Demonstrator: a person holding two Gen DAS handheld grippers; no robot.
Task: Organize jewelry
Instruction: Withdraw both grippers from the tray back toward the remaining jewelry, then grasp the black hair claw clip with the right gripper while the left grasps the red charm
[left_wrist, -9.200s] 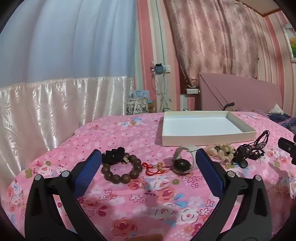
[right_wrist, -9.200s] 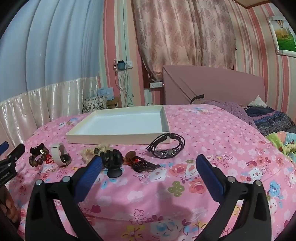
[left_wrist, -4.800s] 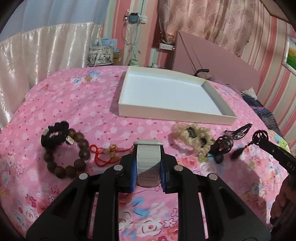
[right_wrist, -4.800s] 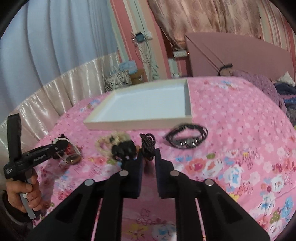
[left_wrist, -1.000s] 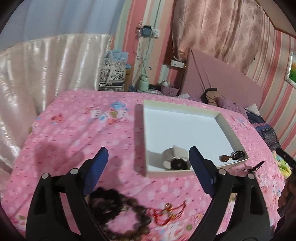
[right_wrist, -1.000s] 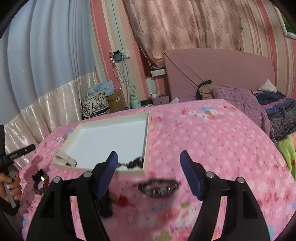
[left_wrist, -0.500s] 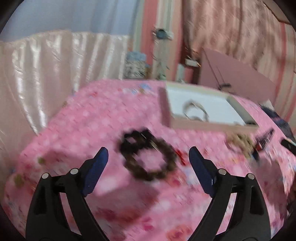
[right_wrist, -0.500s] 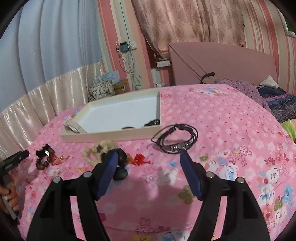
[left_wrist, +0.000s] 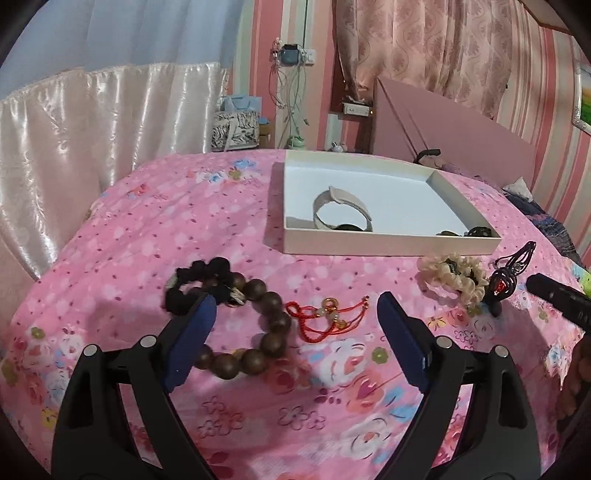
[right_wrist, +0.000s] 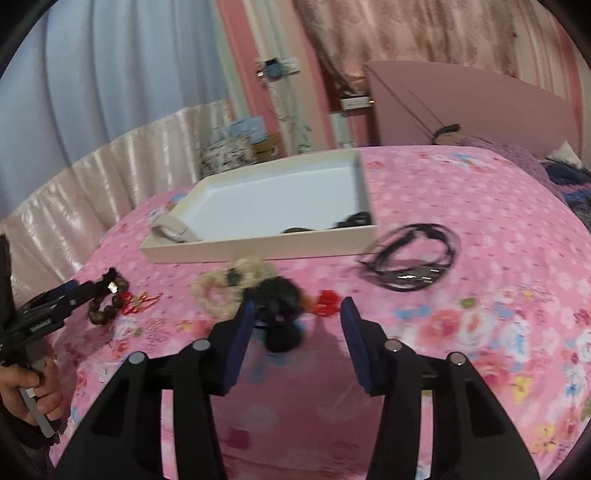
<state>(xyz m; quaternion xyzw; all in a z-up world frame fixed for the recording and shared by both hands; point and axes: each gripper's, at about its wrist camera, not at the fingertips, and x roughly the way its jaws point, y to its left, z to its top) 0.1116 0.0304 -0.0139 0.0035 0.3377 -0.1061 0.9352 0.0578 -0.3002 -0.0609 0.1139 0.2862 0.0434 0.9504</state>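
While the right gripper (right_wrist: 297, 325) is closing, the black hair clip (right_wrist: 279, 314) lies ungripped between its jaws.

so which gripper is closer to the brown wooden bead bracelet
Left. The left gripper is open right over the wooden bead bracelet, its fingers straddling it. The right gripper, closing around a black hair clip, sits well off to the bracelet's right.

Before the shallow white rectangular tray (right_wrist: 258, 247), the right gripper (right_wrist: 295, 325) is closing its blue-padded jaws around a black fabric scrunchie (right_wrist: 279, 314), pads not touching.
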